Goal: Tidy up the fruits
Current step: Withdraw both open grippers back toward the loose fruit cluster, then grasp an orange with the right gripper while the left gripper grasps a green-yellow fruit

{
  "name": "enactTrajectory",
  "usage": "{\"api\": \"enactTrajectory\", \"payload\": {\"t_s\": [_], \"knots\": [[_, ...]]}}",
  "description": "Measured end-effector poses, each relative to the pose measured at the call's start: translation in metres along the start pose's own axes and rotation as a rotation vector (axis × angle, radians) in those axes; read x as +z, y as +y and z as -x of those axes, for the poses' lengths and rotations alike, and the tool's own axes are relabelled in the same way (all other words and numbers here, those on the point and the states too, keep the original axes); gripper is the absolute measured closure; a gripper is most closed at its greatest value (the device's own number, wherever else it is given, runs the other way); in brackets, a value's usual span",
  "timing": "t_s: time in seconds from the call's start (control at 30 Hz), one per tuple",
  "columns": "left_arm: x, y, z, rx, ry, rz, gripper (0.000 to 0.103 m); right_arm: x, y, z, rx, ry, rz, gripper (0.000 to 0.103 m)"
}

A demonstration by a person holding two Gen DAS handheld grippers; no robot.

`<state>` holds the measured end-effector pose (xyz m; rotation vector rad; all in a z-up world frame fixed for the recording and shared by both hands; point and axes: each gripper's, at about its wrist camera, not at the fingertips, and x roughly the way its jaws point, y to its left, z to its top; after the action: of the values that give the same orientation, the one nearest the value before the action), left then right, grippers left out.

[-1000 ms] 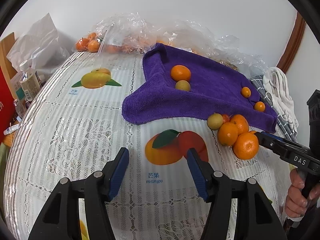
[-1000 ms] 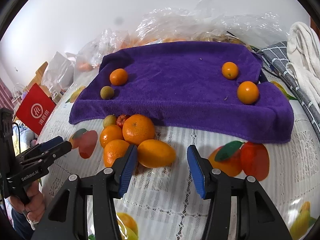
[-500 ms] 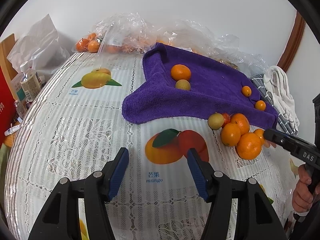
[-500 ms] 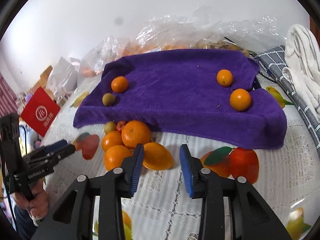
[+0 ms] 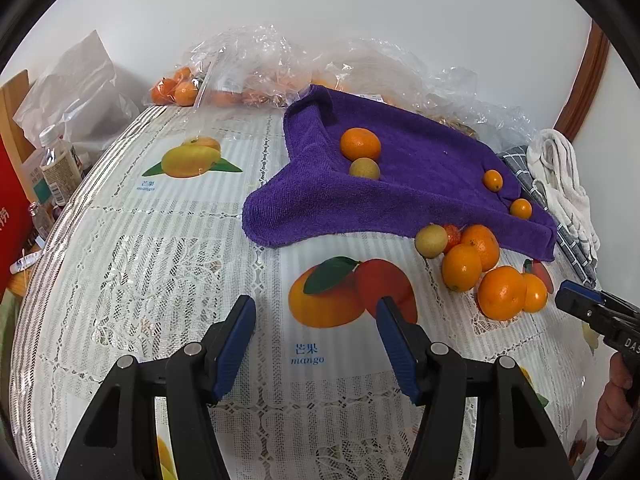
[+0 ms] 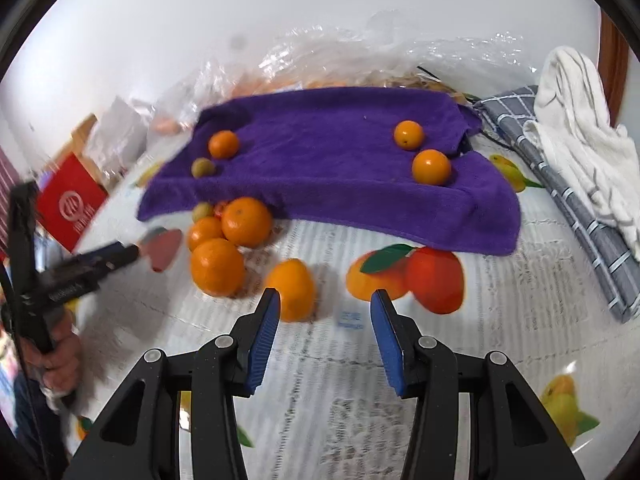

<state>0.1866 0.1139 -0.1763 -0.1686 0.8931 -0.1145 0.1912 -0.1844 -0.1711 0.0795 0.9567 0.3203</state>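
Right gripper [image 6: 324, 326] jaws opening, empty, short of oval orange [image 6: 291, 290]; left gripper [image 5: 316, 338] apart, idle; next: advance, straddle, clamp.

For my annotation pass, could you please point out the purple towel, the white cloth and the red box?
purple towel [image 6: 320, 152], right wrist view, bare middle.
white cloth [image 6: 576, 132], right wrist view, central folds.
red box [image 6: 72, 208], right wrist view, front face.
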Motion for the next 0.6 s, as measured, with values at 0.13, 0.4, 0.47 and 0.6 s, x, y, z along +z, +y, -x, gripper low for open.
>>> {"api": "enactTrajectory", "payload": {"t_s": [0.13, 0.4, 0.47, 0.6], "knots": [[0.0, 0.0, 0.0, -0.002, -0.001, 0.0, 0.042, 0.002, 0.015, -0.012, -0.018, 0.003, 0.037, 0.056], [-0.001, -0.004, -0.002, 0.006, 0.002, -0.022, 0.034, 0.003, 0.006, -0.038, -0.132, 0.047, 0.06, 0.058], [-0.001, -0.004, -0.003, 0.007, 0.004, -0.026, 0.032, 0.001, 0.004, -0.041, -0.148, 0.04, 0.069, 0.064], [-0.001, -0.005, -0.004, 0.002, 0.01, -0.032, 0.028, 0.002, -0.004, -0.041, -0.143, 0.01, 0.04, 0.066]]}}
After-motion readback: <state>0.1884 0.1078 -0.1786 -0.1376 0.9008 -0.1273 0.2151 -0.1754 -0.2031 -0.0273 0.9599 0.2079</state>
